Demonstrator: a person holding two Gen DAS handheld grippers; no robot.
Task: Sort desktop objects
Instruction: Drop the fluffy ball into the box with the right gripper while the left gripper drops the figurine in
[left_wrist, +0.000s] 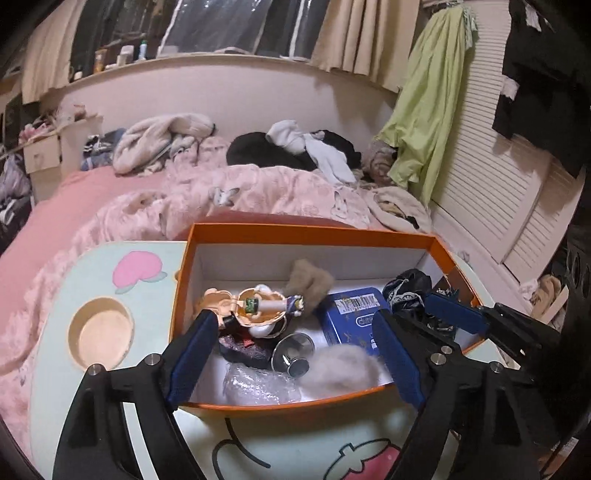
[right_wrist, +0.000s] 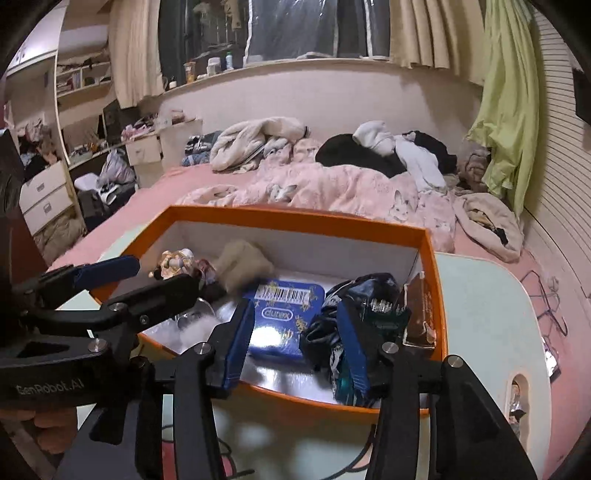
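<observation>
Both grippers hung over the near rim of the orange box (left_wrist: 306, 232), each with its blue-padded fingers spread and nothing between them. From the left wrist view the left gripper (left_wrist: 291, 354) straddled the box's near-left half, while the right gripper (left_wrist: 448, 314) entered at about 3 o'clock. From the right wrist view the right gripper (right_wrist: 295, 345) spanned the near-right part of the box, and the left gripper (right_wrist: 107, 271) came in from 9 o'clock.

The box stood on a pale lap table (left_wrist: 55, 332) with a round cup recess, and it held a jumble. A small figurine (left_wrist: 255, 306) lay at the far left, its long axis running roughly 9 to 3 o'clock, the white limb pointing toward 3. Just beyond it sat a brown fluff ball (left_wrist: 308, 282); a grey fluff ball (left_wrist: 341, 365) rested against the near wall. Between them lay a metal funnel-shaped piece (left_wrist: 291, 350) tipped on its side, beside crumpled clear plastic (left_wrist: 255, 386). A blue tin (right_wrist: 286, 319) lay flat in the middle, barcode end toward 12 o'clock. At its 3 o'clock side sat dark crumpled fabric (right_wrist: 343, 295), and a brown packet (right_wrist: 419, 314) leaned on the right wall.

The right gripper's fingers covered part of the fabric and a teal item under it, too hidden to identify. The dark item under the figurine was likewise unclear.
</observation>
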